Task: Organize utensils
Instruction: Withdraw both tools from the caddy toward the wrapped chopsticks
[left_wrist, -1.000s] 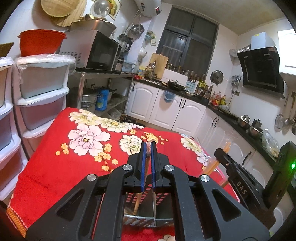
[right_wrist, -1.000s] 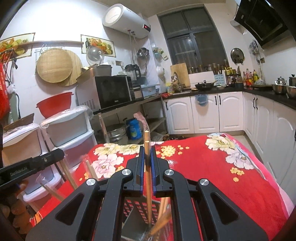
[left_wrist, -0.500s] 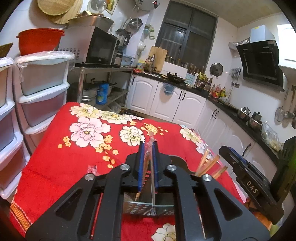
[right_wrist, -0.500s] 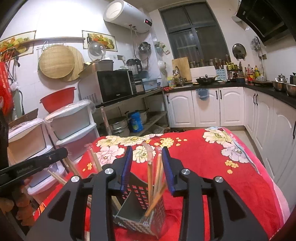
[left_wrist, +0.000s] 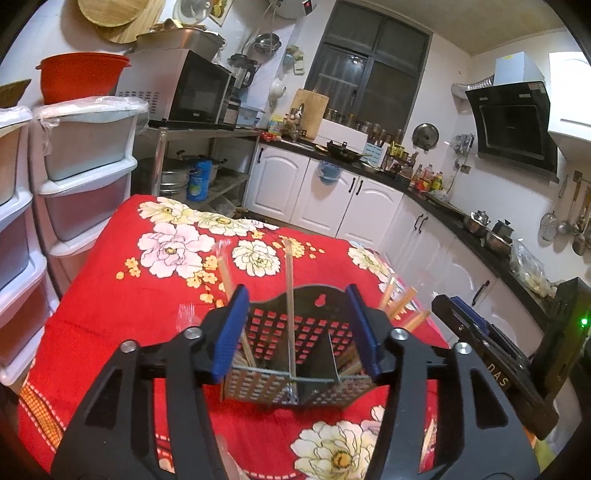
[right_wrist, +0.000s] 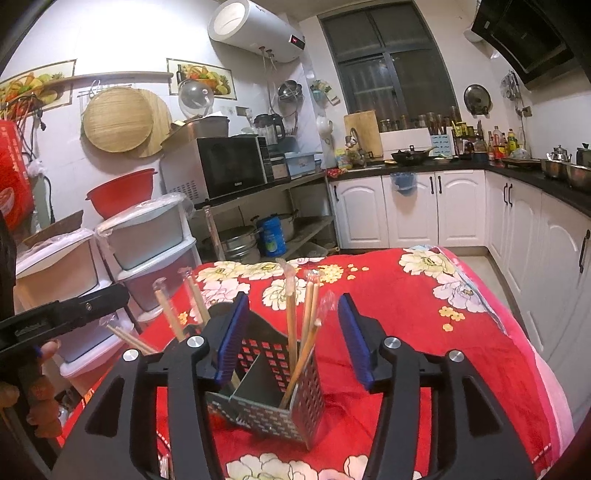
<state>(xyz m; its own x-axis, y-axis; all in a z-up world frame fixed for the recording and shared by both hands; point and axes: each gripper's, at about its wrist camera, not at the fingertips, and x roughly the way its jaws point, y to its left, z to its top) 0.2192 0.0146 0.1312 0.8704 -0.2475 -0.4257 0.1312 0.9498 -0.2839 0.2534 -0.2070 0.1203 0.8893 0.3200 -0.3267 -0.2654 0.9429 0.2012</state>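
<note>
While the perforated holder (left_wrist: 295, 354) stands on the red floral cloth (left_wrist: 147, 295), both grippers are held just above it with jaws spread and nothing gripped. Between the left gripper (left_wrist: 297, 328) fingers, one chopstick (left_wrist: 290, 295) stands upright in the holder. Before the right gripper (right_wrist: 291, 339), several chopsticks (right_wrist: 308, 314) lean in one compartment.

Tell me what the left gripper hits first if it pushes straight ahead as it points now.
Most likely the wrapped chopstick standing in the perforated utensil holder. It rises midway between the open left gripper fingers, and the holder's front rim sits right at the fingertips. Depth is unclear, so the rim could touch first.
</note>
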